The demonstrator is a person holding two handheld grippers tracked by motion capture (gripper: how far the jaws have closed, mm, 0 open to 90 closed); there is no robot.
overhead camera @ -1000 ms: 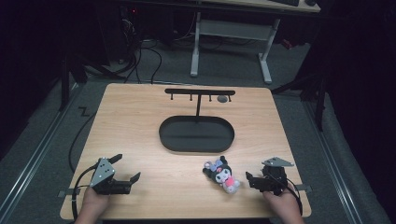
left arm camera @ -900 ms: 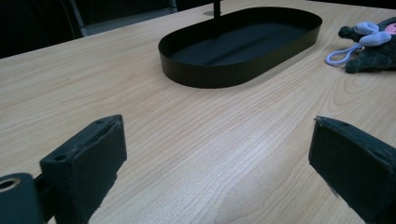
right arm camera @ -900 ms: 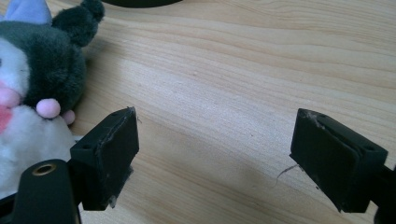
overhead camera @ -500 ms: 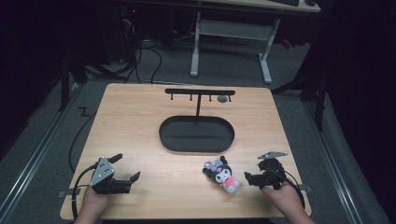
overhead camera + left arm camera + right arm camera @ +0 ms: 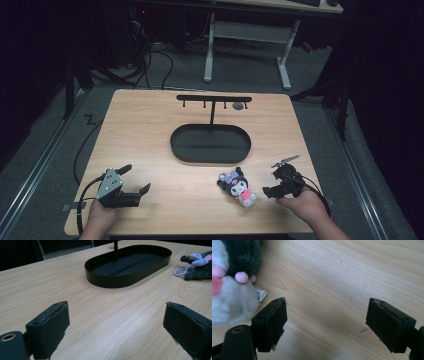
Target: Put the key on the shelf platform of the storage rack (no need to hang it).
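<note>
Reach for the plush keychain with your right gripper, jaws wide.

High view: the plush keychain toy (image 5: 238,186) lies on the table (image 5: 150,140) at 6 o'clock from the oval black tray (image 5: 210,144), just beside your right gripper (image 5: 270,184), whose jaws stand open. Your left gripper (image 5: 136,181) rests well apart at 9 o'clock of the toy, jaws open too. The tray looks empty; the hook stand (image 5: 214,98) rises from its far side.
Left gripper view: the toy's lilac loop (image 5: 184,268) lies at 3 o'clock of the empty tray (image 5: 130,277).
Right gripper view: the toy's pale body (image 5: 229,302) sits at 9 o'clock, outside the open jaws. I judge you should swing that way and centre it before you close.
</note>
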